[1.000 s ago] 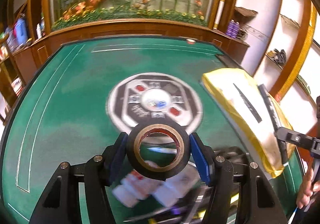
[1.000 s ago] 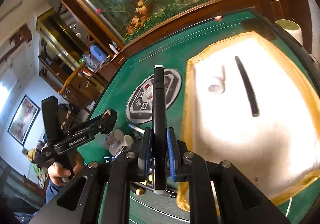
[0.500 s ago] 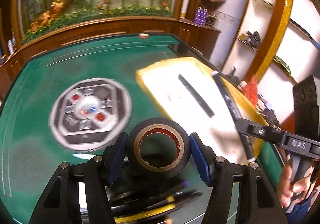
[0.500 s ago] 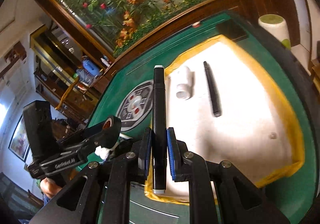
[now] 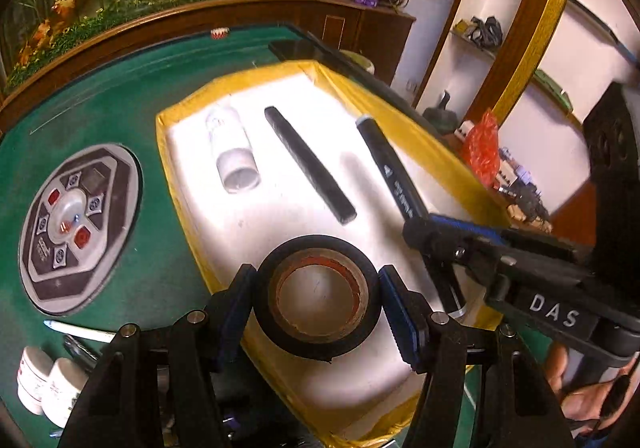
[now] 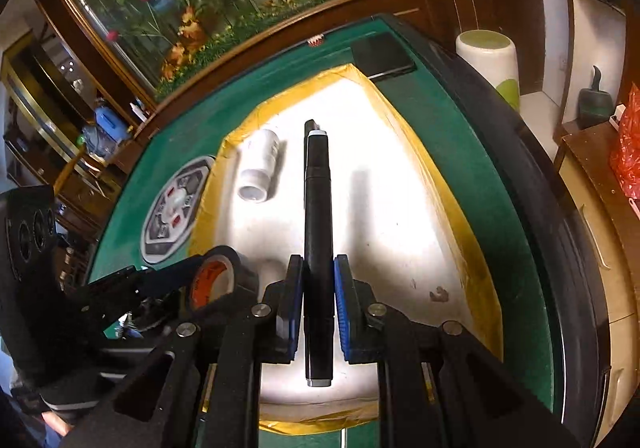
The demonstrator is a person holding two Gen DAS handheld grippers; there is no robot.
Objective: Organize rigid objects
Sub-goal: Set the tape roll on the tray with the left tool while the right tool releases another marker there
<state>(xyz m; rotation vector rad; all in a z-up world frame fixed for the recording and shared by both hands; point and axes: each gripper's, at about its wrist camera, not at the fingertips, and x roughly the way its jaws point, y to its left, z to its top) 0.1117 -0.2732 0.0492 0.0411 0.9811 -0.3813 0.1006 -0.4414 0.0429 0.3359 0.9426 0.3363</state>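
My left gripper point(image 5: 318, 302) is shut on a roll of black tape point(image 5: 318, 300), held over the near end of the white tray with yellow rim point(image 5: 188, 103). My right gripper point(image 6: 318, 304) is shut on a black marker point(image 6: 318, 232), also above the tray point(image 6: 440, 183). In the left wrist view the marker point(image 5: 390, 167) and the right gripper point(image 5: 448, 234) come in from the right. A white bottle point(image 5: 232, 151) and a black stick point(image 5: 310, 163) lie in the tray. The right wrist view shows the bottle point(image 6: 258, 167), the tape point(image 6: 218, 280) and the left gripper point(image 6: 192, 288).
The tray sits on a green felt table point(image 5: 120, 95) with a round control panel point(image 5: 76, 228) in its middle. Two small white bottles point(image 5: 48, 384) and pens point(image 5: 80, 332) lie at the near left. A black flat object point(image 6: 382, 55) lies beyond the tray.
Both grippers have moved over the tray, the left one sweeping right from above the control panel. The tape and the marker stay gripped.
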